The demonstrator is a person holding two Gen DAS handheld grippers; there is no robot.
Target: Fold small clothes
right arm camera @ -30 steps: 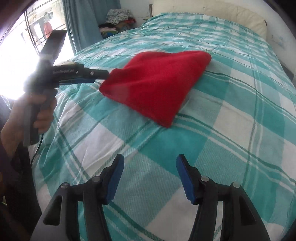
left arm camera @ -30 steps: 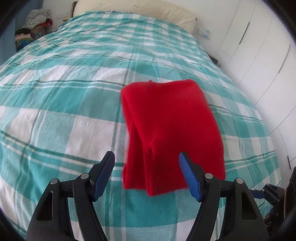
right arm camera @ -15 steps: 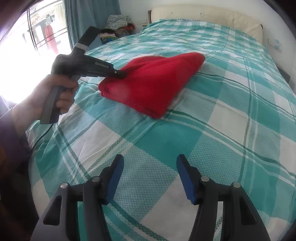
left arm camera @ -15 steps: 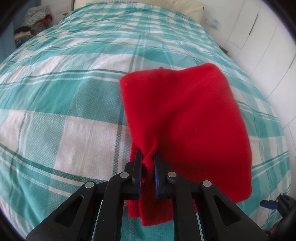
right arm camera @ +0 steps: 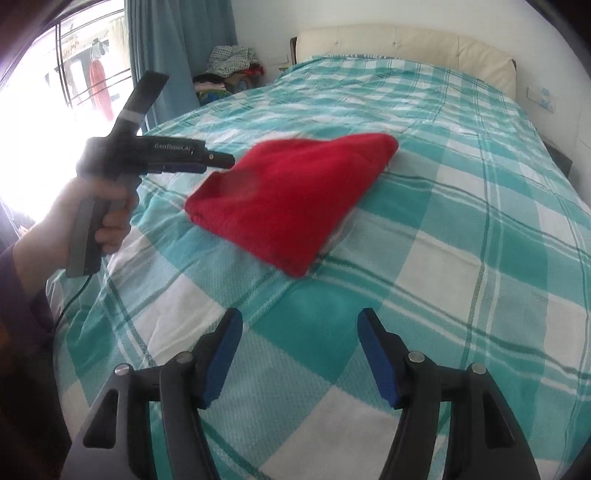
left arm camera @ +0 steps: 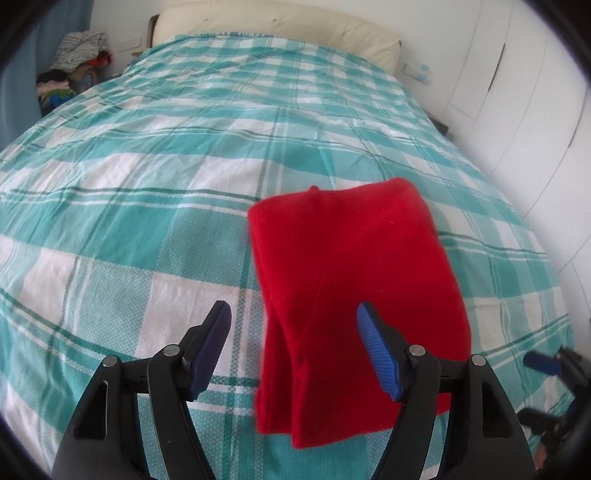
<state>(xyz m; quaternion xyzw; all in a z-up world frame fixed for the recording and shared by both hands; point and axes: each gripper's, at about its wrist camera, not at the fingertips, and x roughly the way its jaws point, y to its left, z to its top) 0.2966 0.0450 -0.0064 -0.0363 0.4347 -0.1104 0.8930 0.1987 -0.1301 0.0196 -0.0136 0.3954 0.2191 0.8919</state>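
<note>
Here, the folded red fleece garment (left arm camera: 354, 280) is laid lengthwise toward the cream headboard (left arm camera: 280, 33) on the teal plaid bedspread (left arm camera: 147, 206); the left claw (left arm camera: 291, 350) is held released over its near end; the right claw (right arm camera: 299, 354) is released, well apart.

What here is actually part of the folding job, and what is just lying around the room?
Part of the job:
red garment, folded on the bed
left gripper, open
right gripper, open
checked bedspread, the work surface

Just lying about:
pile of clothes in the corner
blue curtain
white wardrobe
</note>
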